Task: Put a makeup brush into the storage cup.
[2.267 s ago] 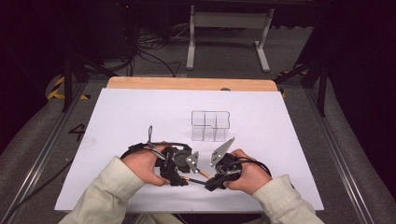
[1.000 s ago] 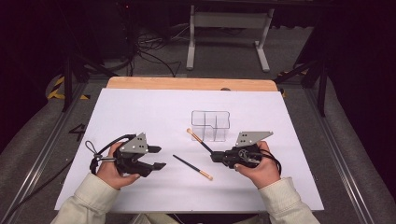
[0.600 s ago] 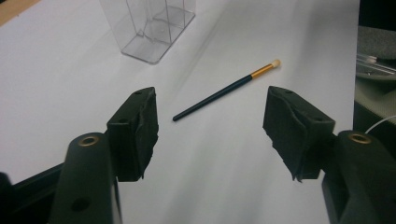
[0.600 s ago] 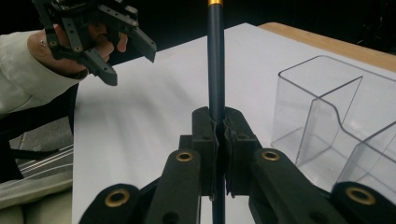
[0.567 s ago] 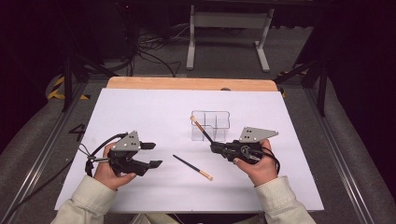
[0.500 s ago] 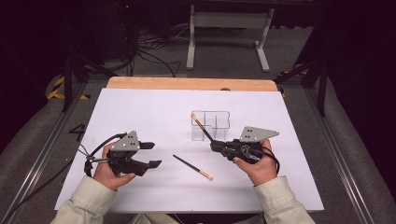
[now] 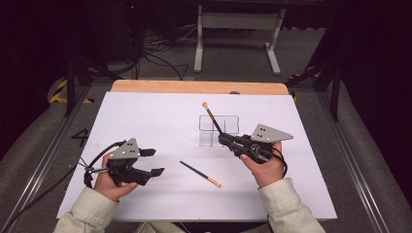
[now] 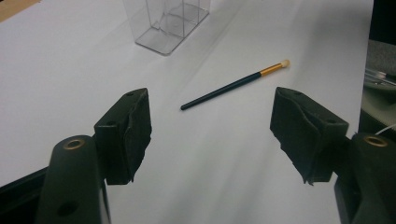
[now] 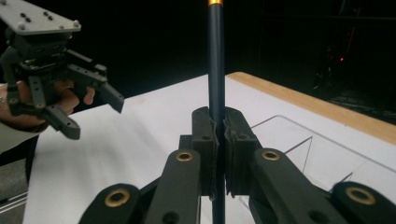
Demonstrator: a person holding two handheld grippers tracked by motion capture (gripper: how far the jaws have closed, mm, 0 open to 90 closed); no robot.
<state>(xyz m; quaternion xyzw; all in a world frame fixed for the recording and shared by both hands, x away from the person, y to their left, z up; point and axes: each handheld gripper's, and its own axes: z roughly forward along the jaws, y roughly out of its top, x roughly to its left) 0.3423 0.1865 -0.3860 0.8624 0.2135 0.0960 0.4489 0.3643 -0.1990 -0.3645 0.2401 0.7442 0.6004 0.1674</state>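
Brush, held (image 7: 212,118): slim dark handle, gold ferrule, pale tuft; clamped in the right tool (image 7: 224,139), slanting upward with the tuft toward the worktop's far edge, over the clear organiser.

Brush, loose (image 7: 199,173): same make; flat on the white worktop (image 7: 145,116), near the middle of the near edge, tuft toward the near right corner.

Organiser (image 7: 218,131): clear, compartmented box, upright, right of centre.

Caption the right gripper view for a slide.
Right hand-held gripper clamps a dark brush above the clear box.
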